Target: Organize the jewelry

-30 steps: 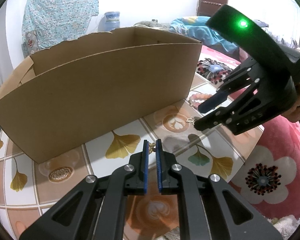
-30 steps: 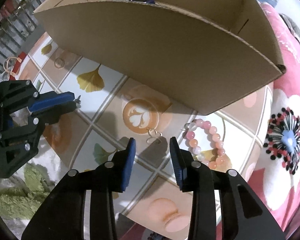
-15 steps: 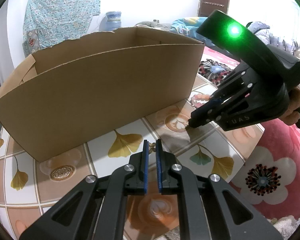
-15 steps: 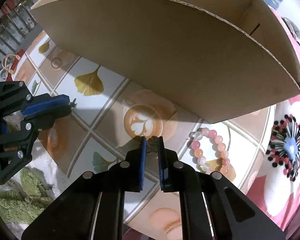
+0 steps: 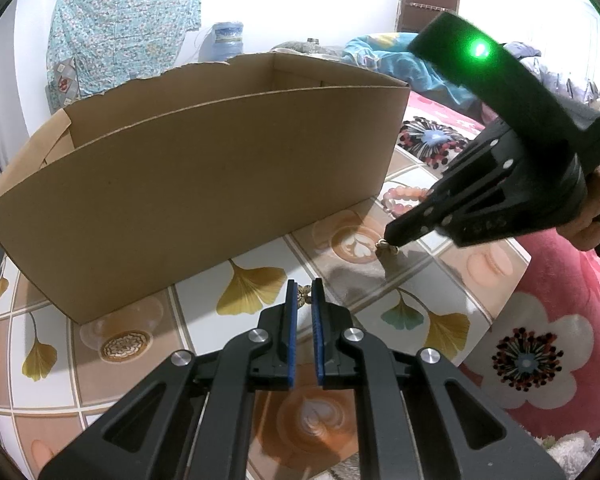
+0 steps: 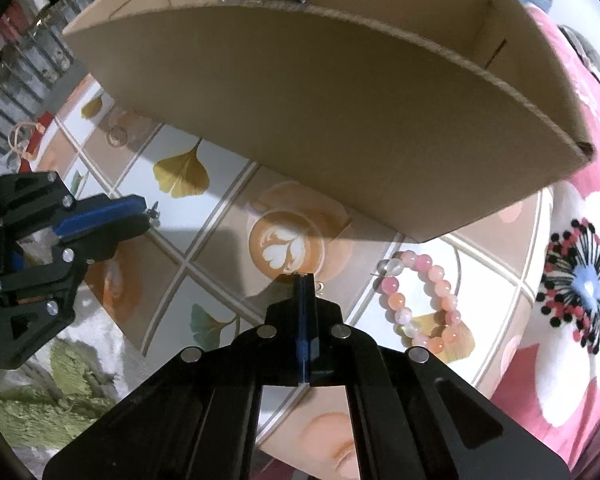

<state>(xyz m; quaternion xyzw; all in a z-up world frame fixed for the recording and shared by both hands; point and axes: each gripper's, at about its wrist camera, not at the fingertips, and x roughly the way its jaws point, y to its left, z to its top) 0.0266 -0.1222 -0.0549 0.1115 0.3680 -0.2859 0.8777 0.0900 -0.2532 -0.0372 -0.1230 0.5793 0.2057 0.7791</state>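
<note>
Right gripper point(image 6: 305, 280) is nipped tight on a tiny, light, slippery wire earring point(image 5: 386, 245) just before the box point(image 5: 204, 184), left gripper point(image 5: 304, 294) clamps its gold twin point(image 5: 303, 295) nearby, pinch each by the body; bead bracelet point(image 6: 420, 300) waits beside

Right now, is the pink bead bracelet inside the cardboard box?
No, the pink bead bracelet lies on the patterned tablecloth outside the cardboard box, near its front corner.
</note>
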